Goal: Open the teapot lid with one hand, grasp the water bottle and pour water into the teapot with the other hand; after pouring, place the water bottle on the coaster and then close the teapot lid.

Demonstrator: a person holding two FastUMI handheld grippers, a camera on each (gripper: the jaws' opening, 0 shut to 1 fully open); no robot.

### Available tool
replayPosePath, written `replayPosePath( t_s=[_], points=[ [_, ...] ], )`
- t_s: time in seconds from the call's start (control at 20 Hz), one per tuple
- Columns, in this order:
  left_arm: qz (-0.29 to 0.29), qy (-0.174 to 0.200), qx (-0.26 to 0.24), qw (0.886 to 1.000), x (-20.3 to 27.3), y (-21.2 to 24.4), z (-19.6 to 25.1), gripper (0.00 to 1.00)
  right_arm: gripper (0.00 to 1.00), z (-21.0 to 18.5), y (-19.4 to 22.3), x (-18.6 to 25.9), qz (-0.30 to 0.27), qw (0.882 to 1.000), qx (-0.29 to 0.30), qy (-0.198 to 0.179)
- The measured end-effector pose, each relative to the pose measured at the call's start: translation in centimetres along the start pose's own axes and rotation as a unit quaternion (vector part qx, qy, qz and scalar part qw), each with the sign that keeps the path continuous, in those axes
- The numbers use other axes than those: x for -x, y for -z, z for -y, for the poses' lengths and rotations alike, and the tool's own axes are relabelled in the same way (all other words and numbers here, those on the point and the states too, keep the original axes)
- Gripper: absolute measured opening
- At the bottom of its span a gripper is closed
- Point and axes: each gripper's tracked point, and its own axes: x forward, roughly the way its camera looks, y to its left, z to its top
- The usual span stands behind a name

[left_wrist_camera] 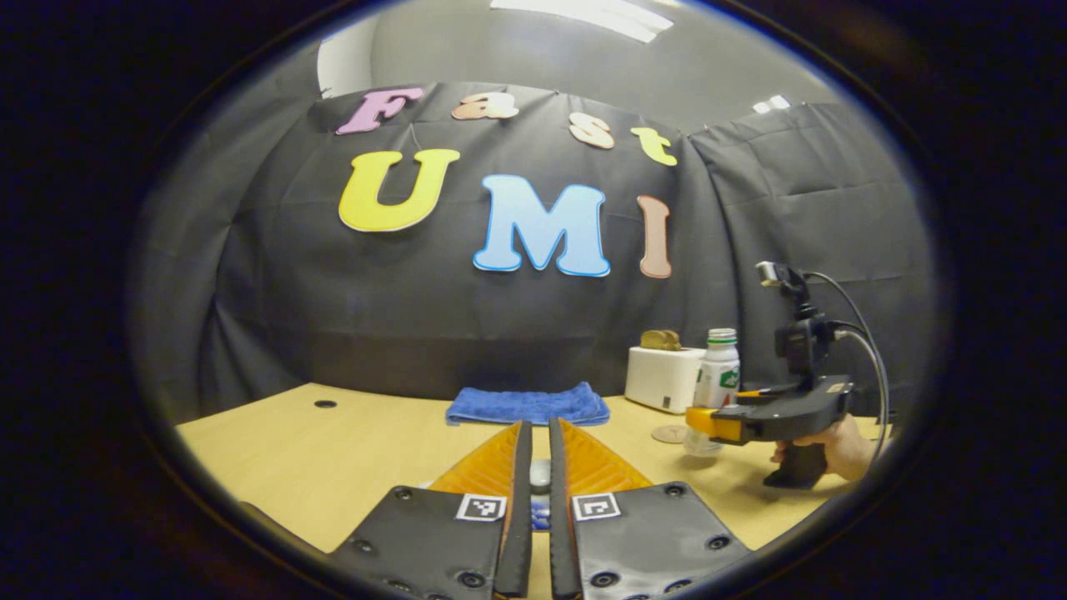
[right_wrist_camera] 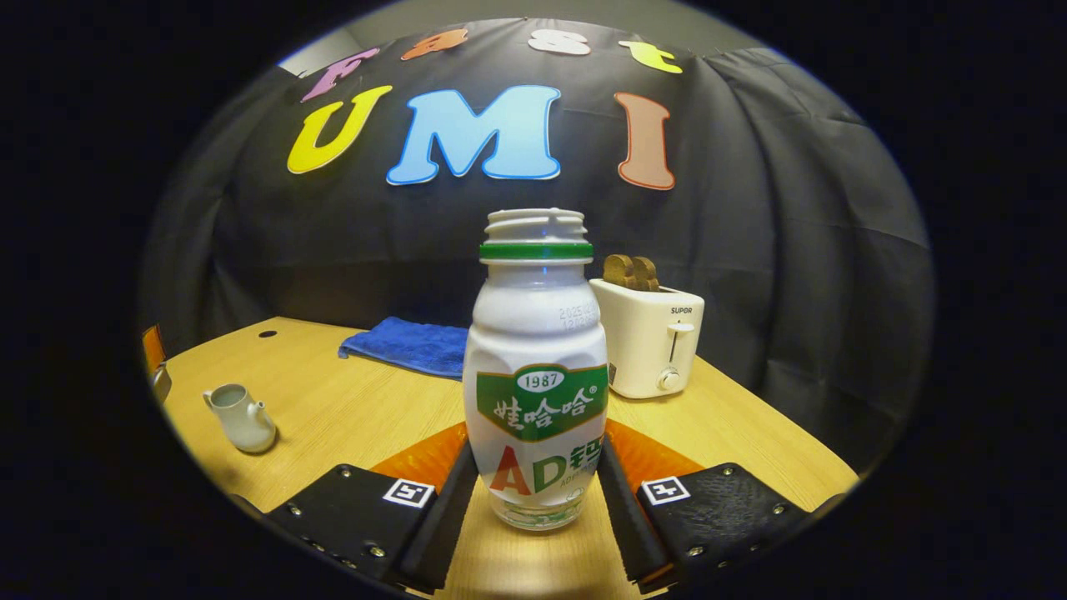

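In the left gripper view my left gripper (left_wrist_camera: 540,467) is shut on a small grey knob, the teapot lid (left_wrist_camera: 540,475), pinched between its fingers. The white teapot (right_wrist_camera: 242,418) stands on the table at the left of the right gripper view, its top open. A white water bottle (right_wrist_camera: 538,375) with a green label and no cap stands upright between my right gripper's (right_wrist_camera: 538,492) fingers, which press on both of its sides. In the left gripper view, the right gripper (left_wrist_camera: 708,423) holds the bottle (left_wrist_camera: 718,373) in a person's hand, beside a round coaster (left_wrist_camera: 670,433).
A white toaster (right_wrist_camera: 652,337) with bread in it stands at the back right of the wooden table (right_wrist_camera: 350,408). A folded blue towel (right_wrist_camera: 408,343) lies at the back middle. The black cloth wall closes off the far side.
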Motion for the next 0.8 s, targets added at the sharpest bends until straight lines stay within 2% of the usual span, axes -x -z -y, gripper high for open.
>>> replayPosePath(
  t_s=[0.05, 0.1, 0.2, 0.25, 0.45, 0.6, 0.65, 0.7, 0.75, 0.8],
  points=[
    [-0.001, 0.001, -0.004, 1.0, 1.1, -0.3, 0.1, 0.19, 0.75, -0.5, -0.2, 0.2, 0.002, 1.0, 0.012, -0.003],
    [-0.001, -0.002, -0.01, 1.0, 2.1, -0.4, -0.1, 0.15, 0.75, -1.2, -0.2, 0.5, 0.003, 1.0, 0.027, -0.006],
    [0.002, -0.003, -0.012, 1.0, 4.6, -0.8, 0.0, 0.15, 0.76, -2.3, -0.3, 1.1, 0.003, 0.998, 0.058, -0.013],
    [0.006, 0.001, -0.008, 1.0, 5.5, -0.9, 0.3, 0.19, 0.75, -2.9, -0.5, 1.3, 0.003, 0.997, 0.075, -0.015],
    [0.037, -0.01, -0.015, 0.999, 9.4, -1.5, 0.0, 0.19, 0.75, -5.6, -0.6, 1.9, 0.006, 0.988, 0.155, -0.021],
    [0.03, -0.012, -0.015, 0.999, 10.4, -0.5, -0.2, 0.19, 0.75, -7.8, -0.6, 2.0, 0.01, 0.979, 0.202, -0.027],
    [0.025, -0.007, -0.007, 1.0, 10.5, 0.0, -0.1, 0.15, 0.75, -8.4, -0.6, 2.0, 0.011, 0.976, 0.214, -0.027],
    [0.018, -0.003, -0.003, 1.0, 10.3, 0.7, 0.0, 0.19, 0.75, -9.0, -0.7, 1.9, 0.012, 0.974, 0.226, -0.025],
    [0.009, -0.002, 0.001, 1.0, 10.0, 1.2, -0.1, 0.15, 0.75, -9.5, -0.6, 1.9, 0.014, 0.97, 0.24, -0.022],
    [0.002, 0.0, 0.003, 1.0, 9.9, 1.5, -0.1, 0.15, 0.75, -10.2, -0.7, 1.8, 0.017, 0.966, 0.256, -0.02]
  ],
)
